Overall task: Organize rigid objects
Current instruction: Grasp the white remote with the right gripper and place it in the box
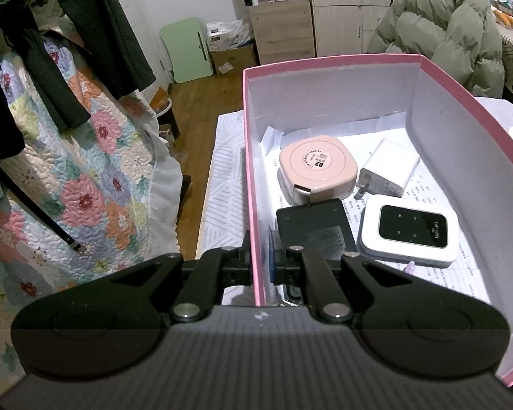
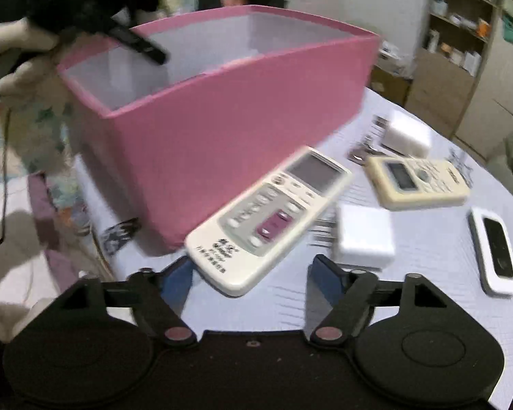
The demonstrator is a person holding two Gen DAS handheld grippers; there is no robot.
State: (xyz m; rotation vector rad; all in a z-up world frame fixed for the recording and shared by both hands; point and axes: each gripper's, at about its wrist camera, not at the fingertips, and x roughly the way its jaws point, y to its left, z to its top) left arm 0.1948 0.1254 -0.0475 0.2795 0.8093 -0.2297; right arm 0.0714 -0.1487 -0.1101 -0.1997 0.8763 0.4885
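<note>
Remote control [image 2: 268, 218] lies on the table [image 2: 427, 253] against the pink box's [image 2: 222, 130] near wall, between the right gripper's [image 2: 253, 273] open fingers; judged next: close, lift, drop inside. Left gripper [image 1: 261, 263] pinches the box wall, steadying it.

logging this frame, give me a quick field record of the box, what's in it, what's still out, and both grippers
box: pink box, open top, on the white table
inside box: pink compact, white charger, wifi router, black device
still out: white remote against the box, beige remote, two white adapters, second router
left gripper: shut on the box's left wall
right gripper: open, around the white remote's near end, not closed
</note>
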